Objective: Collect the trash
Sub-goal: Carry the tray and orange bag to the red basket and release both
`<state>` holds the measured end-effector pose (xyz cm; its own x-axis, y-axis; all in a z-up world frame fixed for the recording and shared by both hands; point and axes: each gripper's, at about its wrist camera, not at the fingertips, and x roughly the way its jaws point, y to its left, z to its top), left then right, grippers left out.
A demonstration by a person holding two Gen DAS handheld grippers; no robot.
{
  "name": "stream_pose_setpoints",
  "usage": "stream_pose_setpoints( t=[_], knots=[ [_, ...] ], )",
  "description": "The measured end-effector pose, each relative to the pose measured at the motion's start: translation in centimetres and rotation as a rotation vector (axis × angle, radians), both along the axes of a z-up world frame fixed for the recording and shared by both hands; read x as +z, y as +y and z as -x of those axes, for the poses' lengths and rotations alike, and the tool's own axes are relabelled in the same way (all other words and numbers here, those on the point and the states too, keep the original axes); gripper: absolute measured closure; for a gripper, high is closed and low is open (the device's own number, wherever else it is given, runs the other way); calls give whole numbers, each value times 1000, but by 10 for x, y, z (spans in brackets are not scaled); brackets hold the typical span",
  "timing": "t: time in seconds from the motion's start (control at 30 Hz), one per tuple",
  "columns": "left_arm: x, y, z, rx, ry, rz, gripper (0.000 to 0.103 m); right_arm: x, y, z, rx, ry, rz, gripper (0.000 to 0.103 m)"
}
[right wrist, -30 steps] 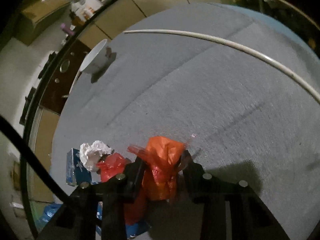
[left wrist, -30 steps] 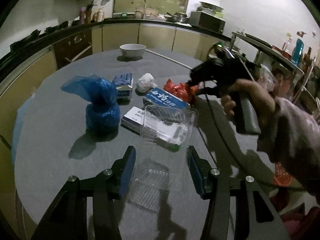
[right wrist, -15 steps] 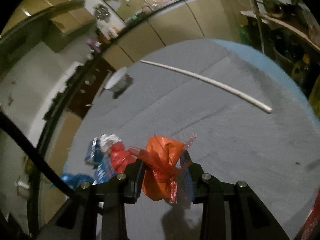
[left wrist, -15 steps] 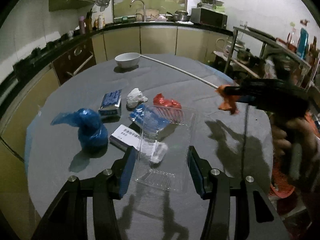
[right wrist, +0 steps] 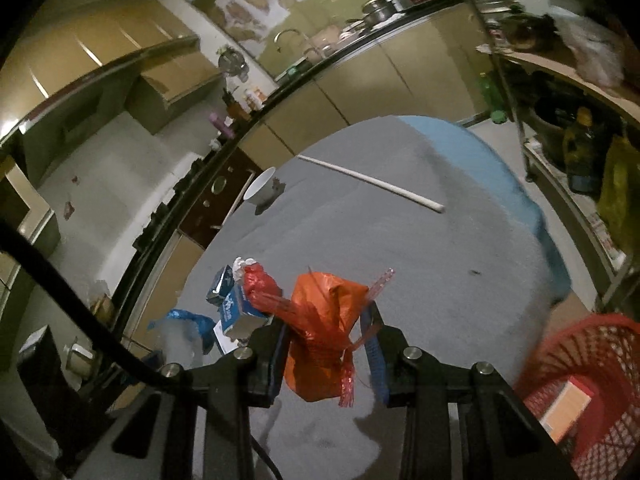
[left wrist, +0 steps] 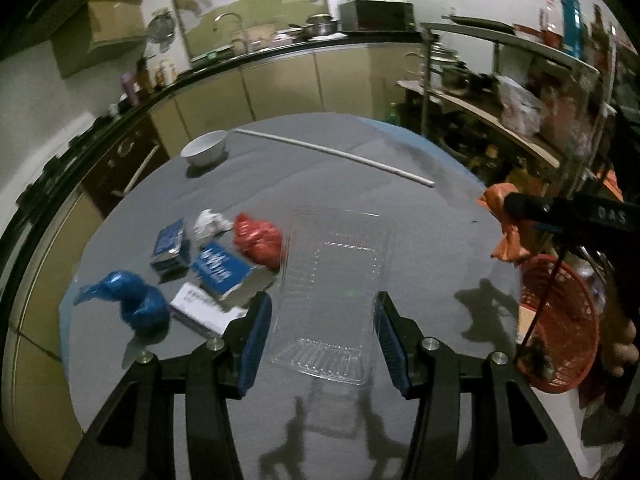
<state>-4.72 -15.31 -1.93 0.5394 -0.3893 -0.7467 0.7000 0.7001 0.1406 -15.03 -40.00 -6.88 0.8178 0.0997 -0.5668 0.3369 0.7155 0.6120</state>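
Observation:
My left gripper [left wrist: 322, 336] is shut on a clear plastic tray [left wrist: 334, 276] and holds it above the round grey table [left wrist: 420, 240]. My right gripper [right wrist: 328, 354] is shut on an orange plastic bag [right wrist: 324, 332] and holds it off the table near the right edge, above a red waste basket [right wrist: 580, 384]. That bag [left wrist: 506, 228] and the basket [left wrist: 560, 328] also show at the right of the left wrist view. On the table lie a red bag [left wrist: 258, 240], a blue bag [left wrist: 132, 300], blue and white boxes [left wrist: 220, 270] and a crumpled white paper [left wrist: 210, 222].
A white bowl [left wrist: 204, 152] and a long white stick [left wrist: 336, 154] lie at the table's far side. Kitchen cabinets [left wrist: 280, 84] curve behind the table. A cluttered metal shelf rack [left wrist: 520, 112] stands to the right. A box [right wrist: 566, 406] lies in the basket.
My right gripper has lifted the orange bag off the table and carried it right, over the red basket. My left gripper has raised the clear tray and pulled back from the pile.

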Motion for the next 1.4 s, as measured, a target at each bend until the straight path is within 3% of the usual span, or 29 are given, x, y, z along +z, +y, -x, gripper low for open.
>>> stream_pose_setpoints(
  t=[0.37,0.57,0.8,1.1,1.4],
  knots=[
    [-13,-65,36,-148,62,-1,49,-12,-32,99,-128,-24,15,66],
    [-27,-99,57,-265,151,35,49,-40,-62,154,-261,47,-26,65],
    [-48,-140,88,-390,235,15,49,-68,-86,206,-352,109,-82,65],
    [-63,-170,110,-478,303,-2,45,-76,-95,223,-376,126,-105,64],
    [-60,-169,108,-483,325,22,42,-70,-98,224,-382,110,-93,64]
  ],
)
